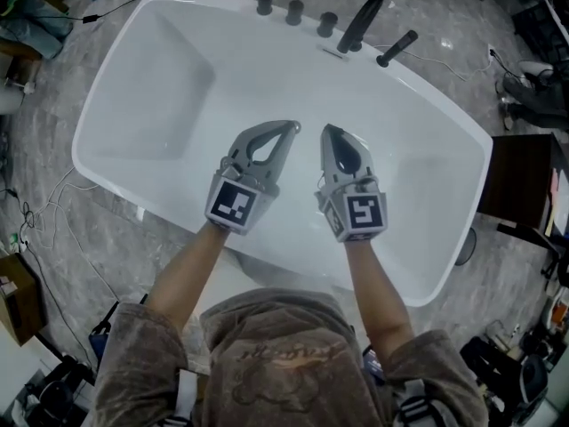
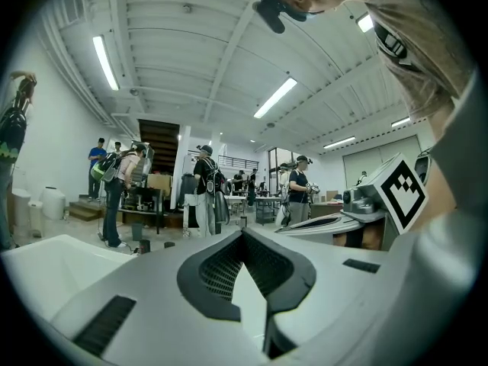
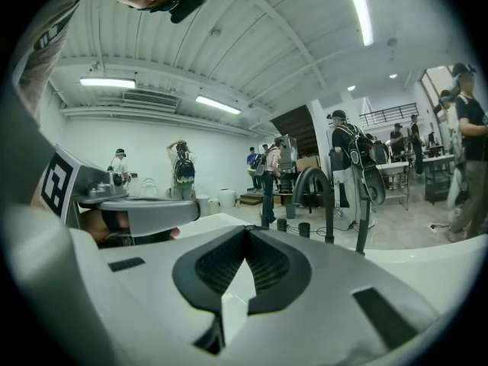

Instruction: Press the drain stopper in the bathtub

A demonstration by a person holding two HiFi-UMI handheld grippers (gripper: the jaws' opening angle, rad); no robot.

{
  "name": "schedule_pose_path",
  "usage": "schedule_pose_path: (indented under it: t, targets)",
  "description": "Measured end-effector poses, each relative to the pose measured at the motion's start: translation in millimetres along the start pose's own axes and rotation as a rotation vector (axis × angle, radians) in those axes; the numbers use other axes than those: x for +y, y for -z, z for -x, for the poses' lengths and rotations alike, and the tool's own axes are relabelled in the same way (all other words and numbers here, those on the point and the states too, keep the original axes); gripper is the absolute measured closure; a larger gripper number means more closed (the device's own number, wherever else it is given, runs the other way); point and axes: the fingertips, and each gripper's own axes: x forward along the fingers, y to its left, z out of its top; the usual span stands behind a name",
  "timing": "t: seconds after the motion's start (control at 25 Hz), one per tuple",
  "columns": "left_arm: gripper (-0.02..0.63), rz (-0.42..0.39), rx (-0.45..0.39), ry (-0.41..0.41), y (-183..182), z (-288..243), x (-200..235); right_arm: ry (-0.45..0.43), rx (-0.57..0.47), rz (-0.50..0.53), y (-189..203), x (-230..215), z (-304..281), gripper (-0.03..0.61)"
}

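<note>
bathtub: white, glossy, smooth; a rounded rectangle with a deep sloped basin; set slantwise on the floor.
floor: grey, marbled stone look, on every side of the bathtub.
drain stopper: cannot be made out in any view; the basin bottom under the grippers is covered by them.
left gripper: grey moulded plastic, curved tapering jaws with dark ribbed inner pads; jaws pressed together at the tips, nothing between them; held over the middle of the bathtub.
right gripper: same make and shape; jaws pressed together, nothing between them; over the middle of the bathtub, just beside the left gripper, apart from it.
marker cubes: grey blocks with black-and-white square patterns, at the near end of each gripper, above the bathtub's near rim.
spout: matt black, arched tube, on the bathtub's far rim.
knobs: three short black cylinders in a row on the far rim, left of the spout.
hand shower: black rod, tilted, on the far rim, right of the spout.
cables: thin, loose loops on the floor left of the bathtub.
</note>
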Motion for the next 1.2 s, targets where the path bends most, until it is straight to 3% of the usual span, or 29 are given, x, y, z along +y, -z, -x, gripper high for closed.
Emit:
schedule_pose_path:
  t: [0.68, 1.2]
  targets:
    - [0.611, -0.024, 0.008, 0.034, 95.1, -32.9, 51.5, 0.022, -0.003, -0.027, 84.6, -9.1, -69.9, 0.577]
    - [0.611, -0.03, -0.018, 0.108, 142.6, -60.4, 62.3, 0.065, 0.022, -0.05, 141.6, -30.2, -95.0, 0.577]
